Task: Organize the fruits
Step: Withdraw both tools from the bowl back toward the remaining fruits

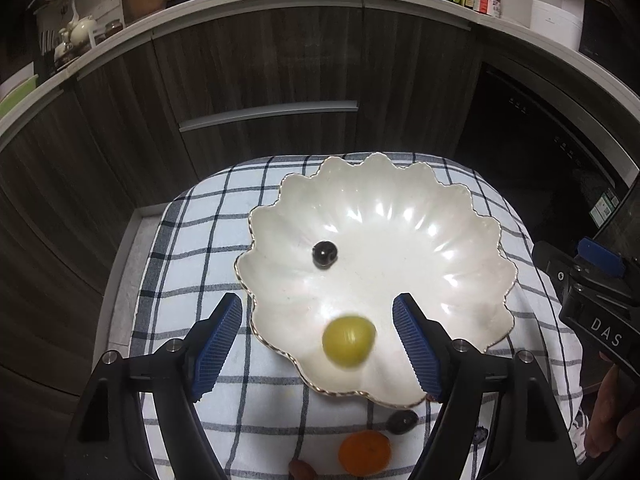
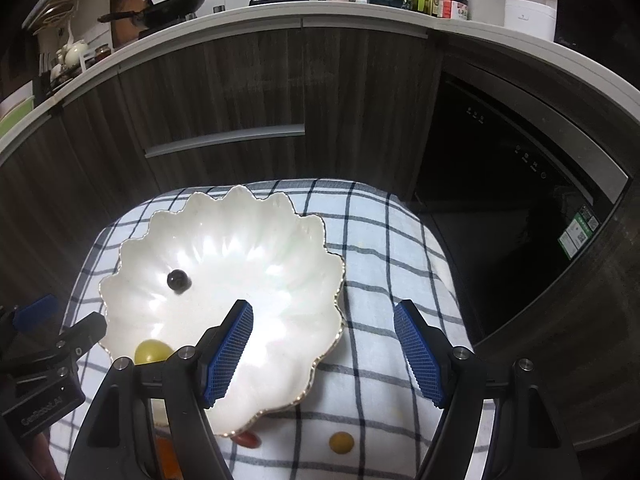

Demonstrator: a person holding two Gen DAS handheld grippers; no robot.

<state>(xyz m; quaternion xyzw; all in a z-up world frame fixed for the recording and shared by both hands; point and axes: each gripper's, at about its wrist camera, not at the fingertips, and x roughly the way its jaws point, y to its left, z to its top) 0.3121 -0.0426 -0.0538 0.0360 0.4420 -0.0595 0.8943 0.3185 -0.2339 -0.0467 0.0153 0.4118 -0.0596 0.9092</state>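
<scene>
White scalloped bowl (image 1: 400, 220) on checked cloth (image 1: 200, 248) holds a dark grape (image 1: 325, 253) and green grape (image 1: 349, 339). Left gripper (image 1: 318, 344) open over green grape, not touching. Right gripper (image 2: 324, 350) open, empty.

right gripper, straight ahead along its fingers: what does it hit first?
Likely the checked cloth just right of the white scalloped bowl. The right gripper is open and empty, its left finger over the bowl's rim; depth is unclear, so the rim might catch first.
</scene>
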